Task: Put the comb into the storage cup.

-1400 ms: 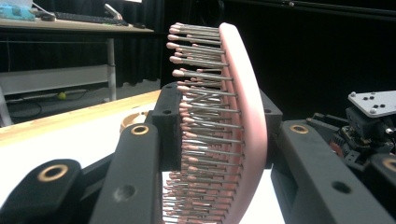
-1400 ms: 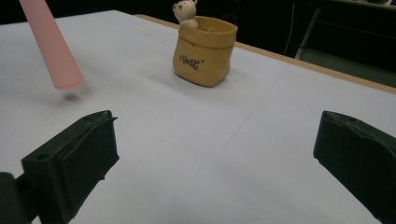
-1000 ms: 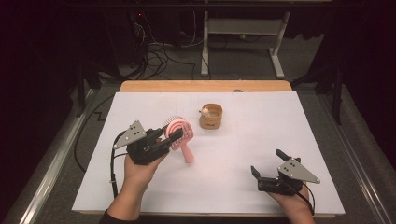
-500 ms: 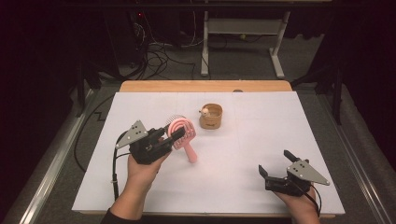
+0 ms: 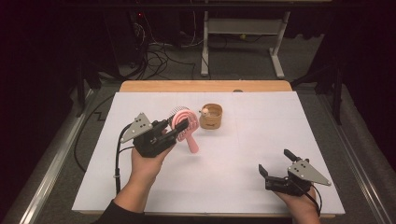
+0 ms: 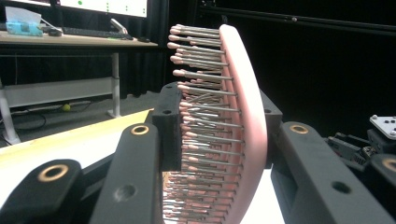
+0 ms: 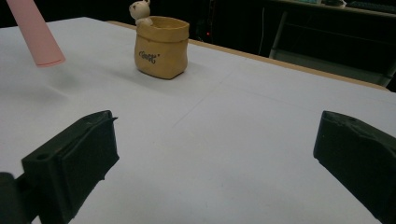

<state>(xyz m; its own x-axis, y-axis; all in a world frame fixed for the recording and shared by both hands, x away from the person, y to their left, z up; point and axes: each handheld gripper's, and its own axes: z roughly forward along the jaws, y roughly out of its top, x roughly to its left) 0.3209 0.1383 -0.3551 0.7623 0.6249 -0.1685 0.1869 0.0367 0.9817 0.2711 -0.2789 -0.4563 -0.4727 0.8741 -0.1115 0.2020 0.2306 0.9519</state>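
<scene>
We hold a pink hairbrush

Close up, left gripper jaws clamp its metal bristles and curved back; right gripper jaws gape.

pink hairbrush held off the table, handle seemingly angled down.

left gripper clamped, right gripper jaws apart

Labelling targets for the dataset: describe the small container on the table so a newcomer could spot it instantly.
On the white table, look toward the far wooden edge, just beyond the pink hairbrush clamped in the left claw. There stands a small tan pot shaped like a sack, apart from the brush. A tiny pale bear figure on its rim and dark lettering on its front set it apart.
</scene>
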